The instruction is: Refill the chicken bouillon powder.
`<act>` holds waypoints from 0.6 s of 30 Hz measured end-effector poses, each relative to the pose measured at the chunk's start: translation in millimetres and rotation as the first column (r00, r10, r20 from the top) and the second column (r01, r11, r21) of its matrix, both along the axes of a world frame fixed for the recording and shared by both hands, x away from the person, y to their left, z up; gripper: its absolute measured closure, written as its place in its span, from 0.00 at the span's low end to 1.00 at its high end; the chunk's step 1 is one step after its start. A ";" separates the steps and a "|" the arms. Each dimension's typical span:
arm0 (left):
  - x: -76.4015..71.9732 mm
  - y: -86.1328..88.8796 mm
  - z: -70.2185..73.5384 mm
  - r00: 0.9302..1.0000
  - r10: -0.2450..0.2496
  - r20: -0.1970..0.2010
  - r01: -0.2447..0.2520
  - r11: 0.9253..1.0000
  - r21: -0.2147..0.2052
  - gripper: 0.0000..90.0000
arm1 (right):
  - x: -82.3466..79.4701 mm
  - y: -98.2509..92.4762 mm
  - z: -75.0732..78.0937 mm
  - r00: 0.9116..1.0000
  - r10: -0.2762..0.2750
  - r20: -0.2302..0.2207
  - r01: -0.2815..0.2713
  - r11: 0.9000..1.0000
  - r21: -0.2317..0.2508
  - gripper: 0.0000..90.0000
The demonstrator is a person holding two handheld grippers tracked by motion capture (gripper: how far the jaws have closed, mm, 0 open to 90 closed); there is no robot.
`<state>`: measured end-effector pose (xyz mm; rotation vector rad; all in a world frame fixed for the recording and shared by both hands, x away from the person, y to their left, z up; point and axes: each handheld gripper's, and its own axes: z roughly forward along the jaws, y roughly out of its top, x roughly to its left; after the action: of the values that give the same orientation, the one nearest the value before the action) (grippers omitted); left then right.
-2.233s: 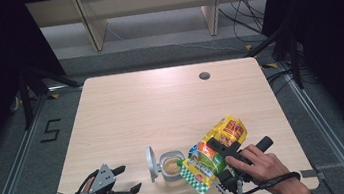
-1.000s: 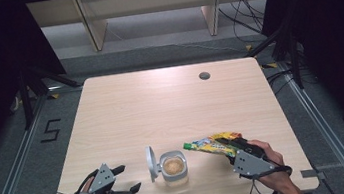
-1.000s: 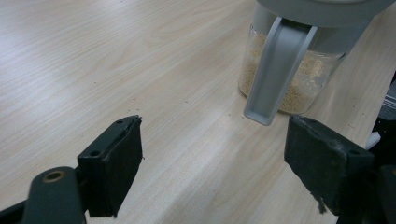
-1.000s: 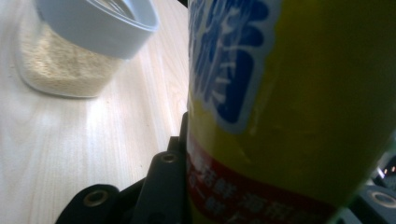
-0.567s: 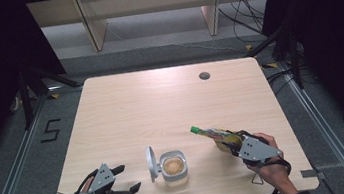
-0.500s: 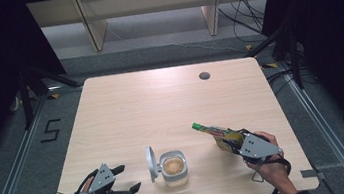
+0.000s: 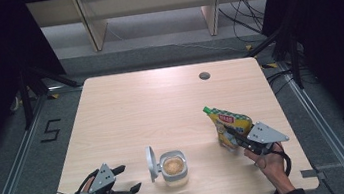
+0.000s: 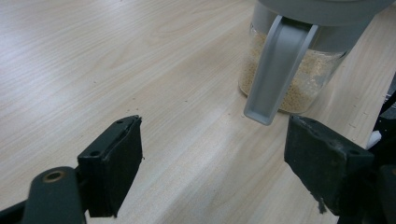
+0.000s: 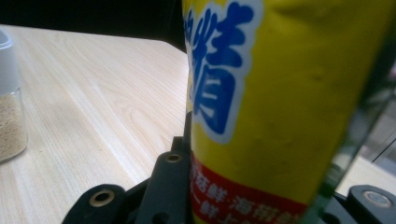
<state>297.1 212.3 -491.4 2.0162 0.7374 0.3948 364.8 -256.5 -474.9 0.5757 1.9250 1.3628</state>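
Note:
A yellow snack pouch (image 7: 226, 125) with a green top edge stands nearly upright on the table at the right. My right gripper (image 7: 233, 137) is shut on its lower part from the near side. In the right gripper view the pouch (image 9: 280, 93) sits between the jaws with blue characters and a red band showing. A clear jar (image 7: 174, 166) of tan granules stands at front centre, its grey flip lid (image 7: 151, 164) swung open to the left. My left gripper (image 7: 128, 178) rests open near the front left edge, and its jaws (image 8: 212, 163) point at the jar (image 8: 299, 88), apart from it.
The light wooden table (image 7: 151, 105) has a round cable hole (image 7: 204, 76) at the back right. Dark floor and metal rails surround the table, and shelving legs stand behind it. The jar (image 9: 9, 116) sits at the left edge of the right gripper view.
My right gripper has carried the pouch from over the jar to the right and down, turning it from lying flat to nearly upright. The left gripper and the jar have stayed put.

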 end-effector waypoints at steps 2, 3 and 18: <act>0.0 0.2 0.1 1.000 0.000 -0.001 0.000 1.000 0.001 0.21 | 0.2 -0.6 -3.7 1.000 0.002 -0.031 -0.002 1.000 0.020 0.87; 0.0 0.2 0.2 1.000 0.000 -0.001 0.000 1.000 0.000 0.21 | -0.8 1.8 -5.6 0.998 -0.004 -0.057 0.006 0.999 0.036 0.87; -0.7 0.8 1.0 1.000 0.002 0.000 -0.002 1.000 0.000 0.21 | -4.0 -13.8 -15.2 0.994 -0.027 -0.103 0.037 0.995 0.097 0.83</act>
<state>296.5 213.1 -490.4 2.0158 0.7392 0.3961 360.8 -270.3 -490.1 0.7339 1.9269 1.4395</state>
